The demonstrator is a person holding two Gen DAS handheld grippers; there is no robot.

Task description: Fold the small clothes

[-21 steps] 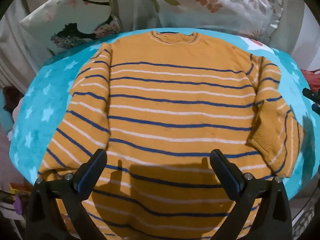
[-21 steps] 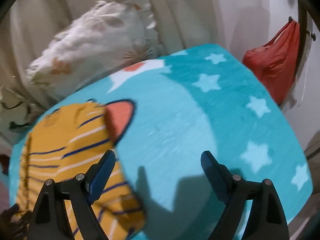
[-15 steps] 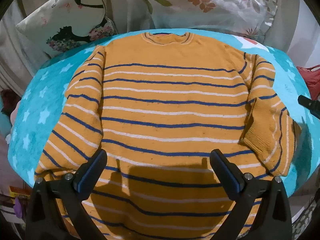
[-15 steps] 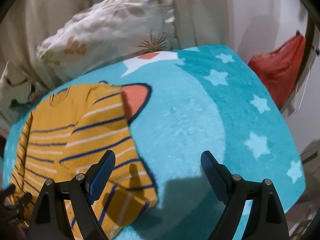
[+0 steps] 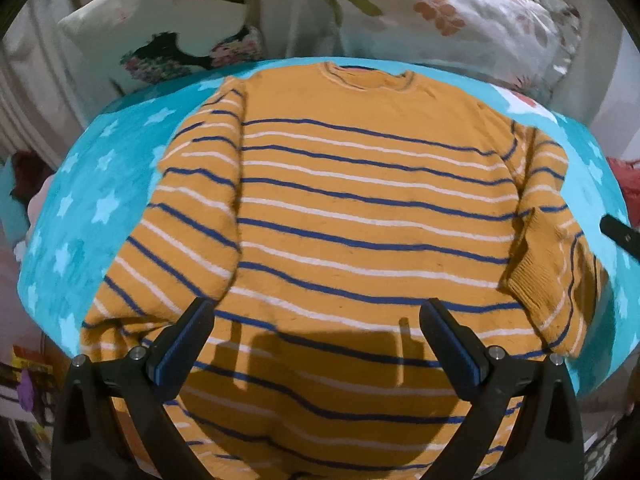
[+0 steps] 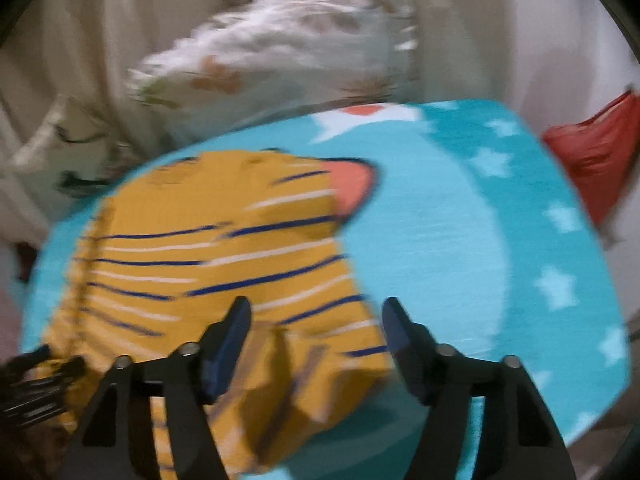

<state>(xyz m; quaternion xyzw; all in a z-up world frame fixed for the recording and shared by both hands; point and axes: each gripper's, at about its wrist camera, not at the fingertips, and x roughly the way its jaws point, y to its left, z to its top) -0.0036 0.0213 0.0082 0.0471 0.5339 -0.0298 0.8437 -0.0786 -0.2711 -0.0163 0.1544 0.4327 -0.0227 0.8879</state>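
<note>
An orange sweater with blue and white stripes lies flat, neck away from me, on a turquoise star blanket. Its right sleeve is folded inward at the cuff. My left gripper is open and empty above the sweater's hem. My right gripper is open, its jaws either side of the folded right sleeve, holding nothing. The right wrist view is blurred. The right gripper's tip shows at the right edge of the left wrist view.
Floral pillows and a printed cushion lie behind the blanket. A red bag hangs at the right beyond the blanket edge. Clutter sits on the floor at the left.
My right gripper has swung left, from over bare blanket to over the sweater's right sleeve, and its jaws have narrowed somewhat. My left gripper has barely moved over the hem.
</note>
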